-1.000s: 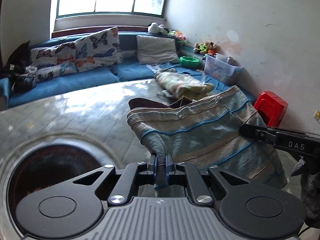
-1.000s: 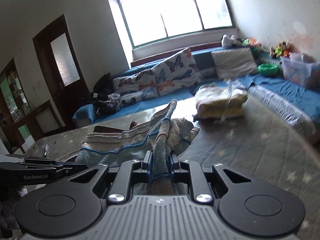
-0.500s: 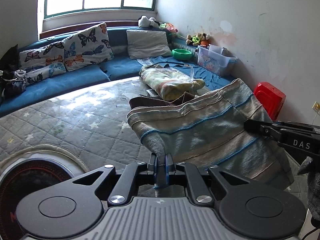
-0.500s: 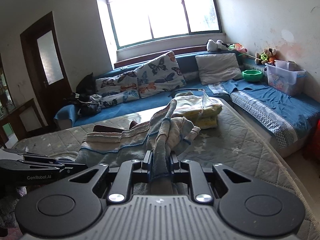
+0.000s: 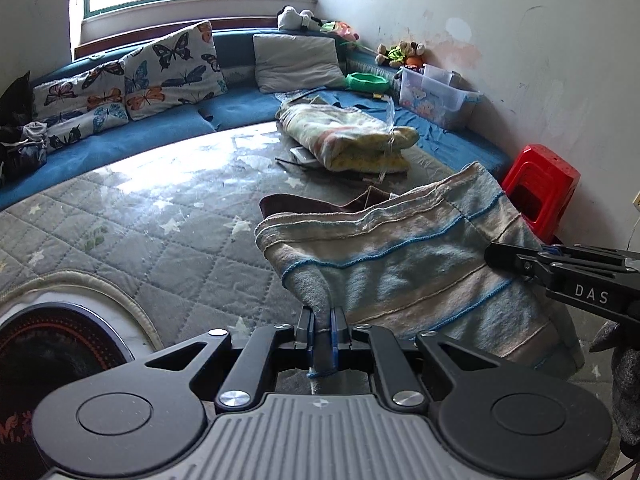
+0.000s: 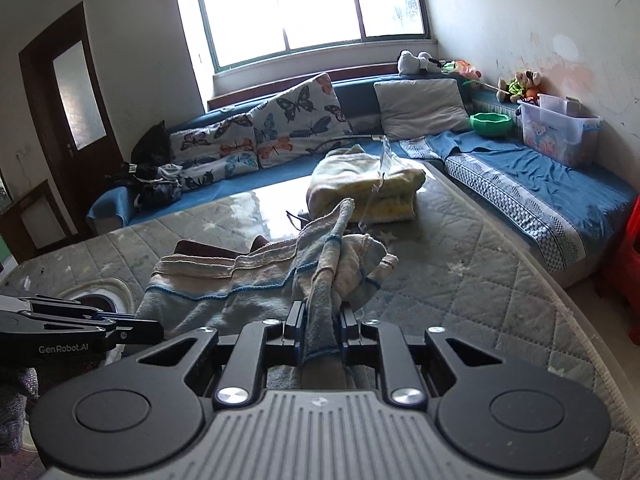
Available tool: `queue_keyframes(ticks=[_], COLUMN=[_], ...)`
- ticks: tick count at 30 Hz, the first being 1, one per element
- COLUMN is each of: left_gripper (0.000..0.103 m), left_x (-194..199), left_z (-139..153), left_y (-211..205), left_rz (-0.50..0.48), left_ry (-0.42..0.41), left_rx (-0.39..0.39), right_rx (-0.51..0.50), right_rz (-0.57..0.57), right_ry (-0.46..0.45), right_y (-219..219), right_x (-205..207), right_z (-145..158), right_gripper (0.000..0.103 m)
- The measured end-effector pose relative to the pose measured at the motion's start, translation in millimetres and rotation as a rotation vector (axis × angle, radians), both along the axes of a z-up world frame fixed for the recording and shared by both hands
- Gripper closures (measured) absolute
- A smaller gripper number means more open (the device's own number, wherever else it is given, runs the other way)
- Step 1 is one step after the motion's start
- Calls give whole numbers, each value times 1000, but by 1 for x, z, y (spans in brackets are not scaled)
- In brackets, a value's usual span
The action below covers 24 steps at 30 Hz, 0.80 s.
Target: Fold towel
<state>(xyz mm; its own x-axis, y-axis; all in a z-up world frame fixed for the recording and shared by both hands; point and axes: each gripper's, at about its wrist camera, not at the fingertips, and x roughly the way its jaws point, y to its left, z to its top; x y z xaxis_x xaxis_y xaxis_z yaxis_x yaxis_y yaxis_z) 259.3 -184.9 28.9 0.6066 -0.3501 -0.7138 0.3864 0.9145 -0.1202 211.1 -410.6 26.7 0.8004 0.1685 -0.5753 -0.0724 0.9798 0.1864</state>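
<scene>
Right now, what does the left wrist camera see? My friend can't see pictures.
The left gripper pinches a corner of a striped blue and beige towel, its jaws shut on the cloth. The towel hangs over a grey quilted mat. The right gripper reaches in beside it.

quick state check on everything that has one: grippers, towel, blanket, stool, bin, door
left gripper: shut on towel edge
right gripper: shut on bunched towel
towel: lifted, stretched between both grippers
blanket: folded, lying on the quilted mat
red stool: upright by the wall
plastic bin: upright, lid unclear
door: closed
</scene>
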Motion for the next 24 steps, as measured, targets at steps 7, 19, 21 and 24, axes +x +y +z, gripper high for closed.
queue_keyframes(ticks=[7, 19, 21, 24], left_gripper=[94, 86, 85, 68], left_x=[6, 1, -5, -14], left_z=[-7, -11, -10, -9], left_y=[-2, -4, -4, -5], left_rz=[6, 14, 7, -4], left_ry=[20, 26, 17, 2], left_rx=[5, 29, 34, 43], right_rx=[-9, -51, -54, -52], right_rz=[-5, -39, -49, -39], right_ry=[22, 50, 43, 36], right_y=[-1, -5, -7, -6], right_x=[7, 13, 10, 5], right_z=[-11, -18, -17, -14], right_gripper=[88, 81, 81, 80])
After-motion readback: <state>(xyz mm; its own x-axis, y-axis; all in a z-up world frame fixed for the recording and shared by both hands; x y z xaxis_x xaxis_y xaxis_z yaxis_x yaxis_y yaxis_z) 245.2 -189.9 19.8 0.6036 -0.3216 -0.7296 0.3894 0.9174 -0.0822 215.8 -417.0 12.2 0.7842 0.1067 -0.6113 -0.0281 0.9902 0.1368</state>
